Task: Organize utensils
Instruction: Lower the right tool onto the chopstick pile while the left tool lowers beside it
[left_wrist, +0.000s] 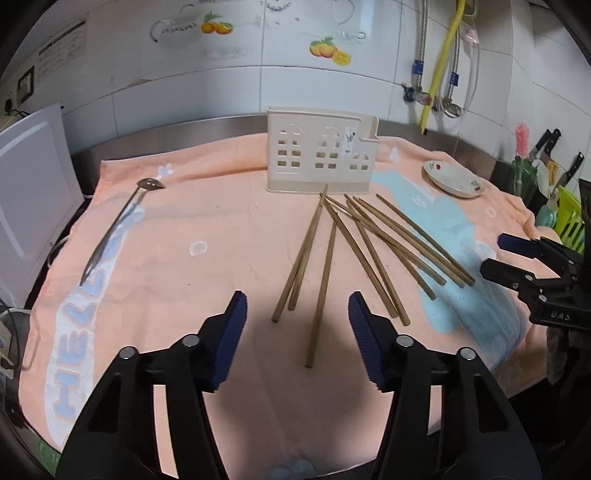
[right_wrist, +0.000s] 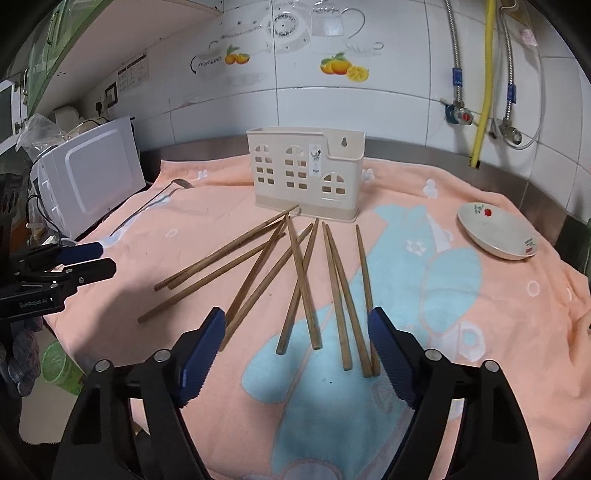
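Several wooden chopsticks (left_wrist: 365, 243) lie fanned out on an orange towel (left_wrist: 207, 229), their tips toward a beige utensil holder (left_wrist: 320, 155) standing upright at the back. They also show in the right wrist view (right_wrist: 299, 280), in front of the holder (right_wrist: 304, 171). A metal slotted spoon (left_wrist: 122, 221) lies at the left of the towel. My left gripper (left_wrist: 297, 310) is open and empty, just above the near ends of the chopsticks. My right gripper (right_wrist: 295, 328) is open and empty, over the chopsticks' near ends; it shows in the left wrist view (left_wrist: 491, 254) at the right.
A white dish (right_wrist: 496, 236) with red fruit print sits on the towel at the right. A white microwave (right_wrist: 88, 177) stands at the left edge. Knives and a green rack (left_wrist: 565, 218) stand at the far right. A tiled wall with pipes (right_wrist: 484, 81) is behind.
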